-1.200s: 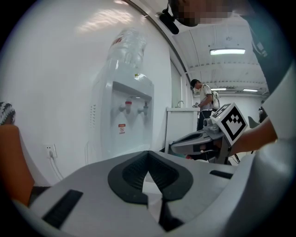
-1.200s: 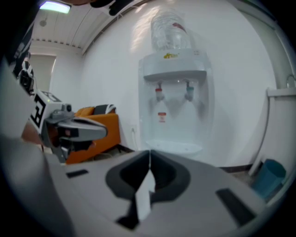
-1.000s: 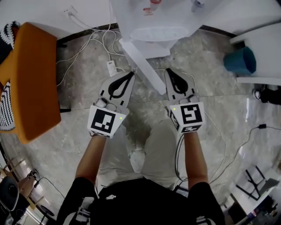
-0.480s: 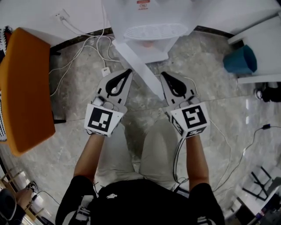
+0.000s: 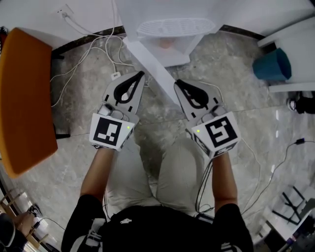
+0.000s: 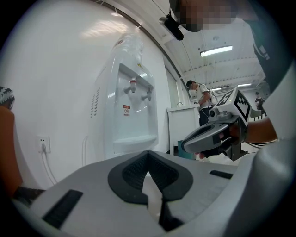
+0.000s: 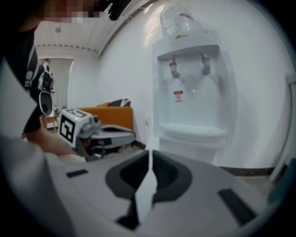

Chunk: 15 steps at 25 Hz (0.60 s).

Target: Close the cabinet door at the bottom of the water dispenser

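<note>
The left tool [image 5: 141, 75] and right tool [image 5: 178, 83], both pressed together and empty, are hovering on either side of the door [image 5: 150, 64], which is standing open (swung out toward the near side) from the base of the dispenser [image 5: 170, 29] at the far wall [image 5: 34, 15].

The water dispenser [image 5: 167, 15] stands upright against the white wall in front of me. It is a white floor-standing unit with a clear bottle [image 7: 178, 18] on top, two taps [image 7: 175, 69] and a grilled drip tray [image 5: 174, 27]. Its bottom cabinet door [image 5: 153, 69] is open. The door is a plain white panel, attached at the left front corner of the base in my head view. It is swung well out over the grey marbled floor [image 5: 231, 88], angling towards me and to the right.
</note>
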{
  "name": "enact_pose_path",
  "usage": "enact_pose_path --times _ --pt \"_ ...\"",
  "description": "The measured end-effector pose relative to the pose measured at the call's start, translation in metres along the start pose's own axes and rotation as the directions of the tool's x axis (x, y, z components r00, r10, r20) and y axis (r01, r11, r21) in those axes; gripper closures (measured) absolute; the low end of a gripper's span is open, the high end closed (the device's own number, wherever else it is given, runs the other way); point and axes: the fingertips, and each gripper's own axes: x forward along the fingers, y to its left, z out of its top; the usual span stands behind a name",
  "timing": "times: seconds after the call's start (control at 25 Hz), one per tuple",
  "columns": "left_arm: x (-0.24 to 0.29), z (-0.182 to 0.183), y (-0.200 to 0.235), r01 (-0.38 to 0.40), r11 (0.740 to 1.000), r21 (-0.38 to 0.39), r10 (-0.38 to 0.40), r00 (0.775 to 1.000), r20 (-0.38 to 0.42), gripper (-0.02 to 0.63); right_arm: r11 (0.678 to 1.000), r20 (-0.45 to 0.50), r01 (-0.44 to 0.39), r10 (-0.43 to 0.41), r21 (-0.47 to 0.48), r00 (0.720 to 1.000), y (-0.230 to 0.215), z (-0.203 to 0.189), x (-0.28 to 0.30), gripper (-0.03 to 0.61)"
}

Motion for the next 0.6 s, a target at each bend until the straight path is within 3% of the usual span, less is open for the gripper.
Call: enact_pose_path --times 0.28,0.4,0.6 --pt "0.001 -0.008 0.002 -0.011 1.000 0.007 0.011 1.000 -0.005 0.606 0.992 -0.050 -0.029 0.023 -0.119 0.998 0.010 -0.013 0.006 0.540" --pt "0.003 -0.008 0.006 -0.019 1.000 0.002 0.019 1.000 -0.004 0.606 0.984 -0.096 -0.058 0.042 -0.169 0.995 0.016 -0.017 0.007 0.468" --pt "0.005 -0.012 0.011 -0.026 1.000 0.007 0.026 1.000 -0.015 0.606 0.954 -0.155 -0.076 0.031 -0.291 0.987 0.020 -0.025 0.010 0.408"
